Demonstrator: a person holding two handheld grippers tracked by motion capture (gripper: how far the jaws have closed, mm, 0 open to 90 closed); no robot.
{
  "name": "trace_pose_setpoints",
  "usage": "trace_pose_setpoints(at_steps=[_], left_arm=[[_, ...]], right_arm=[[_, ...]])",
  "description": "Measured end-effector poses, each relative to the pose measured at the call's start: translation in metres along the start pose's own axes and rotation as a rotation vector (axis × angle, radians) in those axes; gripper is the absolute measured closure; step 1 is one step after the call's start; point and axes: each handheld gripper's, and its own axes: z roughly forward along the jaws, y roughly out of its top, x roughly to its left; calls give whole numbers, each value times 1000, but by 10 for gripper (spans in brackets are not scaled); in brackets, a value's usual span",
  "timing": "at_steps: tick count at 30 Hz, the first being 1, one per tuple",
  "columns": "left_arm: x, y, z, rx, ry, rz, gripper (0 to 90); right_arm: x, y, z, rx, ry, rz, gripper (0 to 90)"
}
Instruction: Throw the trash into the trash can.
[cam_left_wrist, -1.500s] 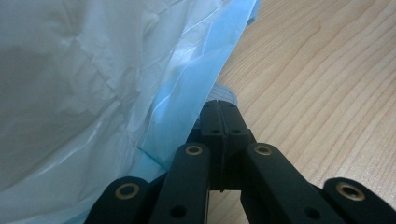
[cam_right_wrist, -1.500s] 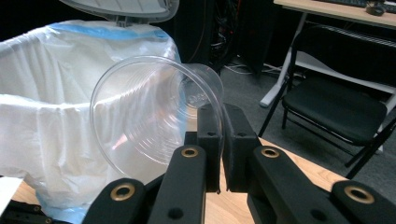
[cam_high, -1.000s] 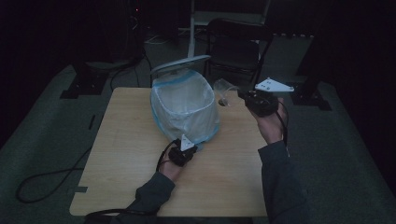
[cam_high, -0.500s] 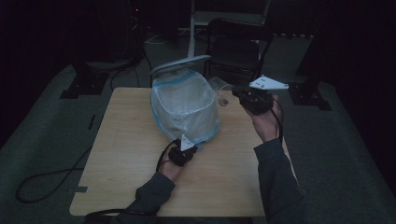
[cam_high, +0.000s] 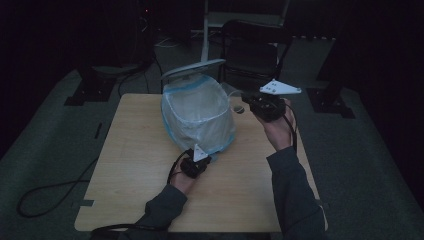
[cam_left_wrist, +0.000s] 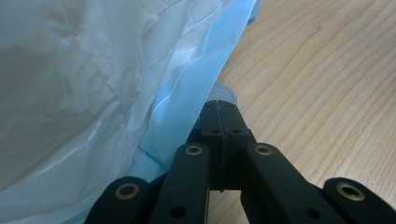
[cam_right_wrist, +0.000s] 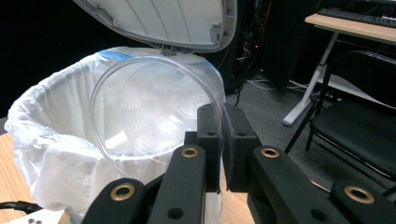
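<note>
A bin (cam_high: 197, 117) lined with a white bag that has a blue hem stands at the table's far middle, its grey lid (cam_high: 192, 70) tipped up. My left gripper (cam_high: 196, 161) lies low at the bin's near side, its jaws shut on the bin liner's blue hem (cam_left_wrist: 187, 107). My right gripper (cam_high: 248, 100) hangs above the table just right of the bin. It is shut on the rim of a clear plastic cup (cam_right_wrist: 149, 121), which lies on its side with its mouth toward me in front of the bin's opening (cam_right_wrist: 70, 93).
The light wooden table (cam_high: 130, 165) has bare room left of the bin and along its near side. A small round object (cam_high: 239, 109) lies right of the bin. A black chair (cam_high: 255, 50) stands behind the table. A cable (cam_high: 45, 195) loops on the floor at the left.
My right gripper with the cup has drifted a little to the left, closer to the bin. The left gripper has stayed put.
</note>
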Motion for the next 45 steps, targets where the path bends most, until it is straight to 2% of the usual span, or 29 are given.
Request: trace_pose_setpoints(at_steps=[22,23,24,26,30,33,34,37,41,42,44,45], left_arm=[[0,0,0,-1,0,-1,900],[0,0,0,-1,0,-1,900],[0,0,0,-2,0,-2,900],[0,0,0,-2,0,-2,900],[0,0,0,-1,0,-1,900],[0,0,0,-1,0,0,900],[0,0,0,-1,1,0,900],[0,0,0,-4,-1,-3,900],[0,0,0,-1,0,-2,900],[0,0,0,-1,0,-3,900],[0,0,0,1,-2,-1,900],[0,0,0,0,1,2,900]], right_arm=[[17,12,29,8,69,-2,867],[17,13,33,15,71,11,826],[17,13,35,14,80,20,720],[18,13,36,17,76,25,619],[16,10,26,-10,58,36,573],[13,5,17,-21,44,36,568],[12,0,11,-21,24,28,564],[11,-8,5,-12,2,18,557],[11,-31,-2,17,-40,-3,551],[11,-43,-3,40,-52,-7,548],[11,-49,-3,49,-52,-3,546],[10,-59,-2,71,-53,3,546]])
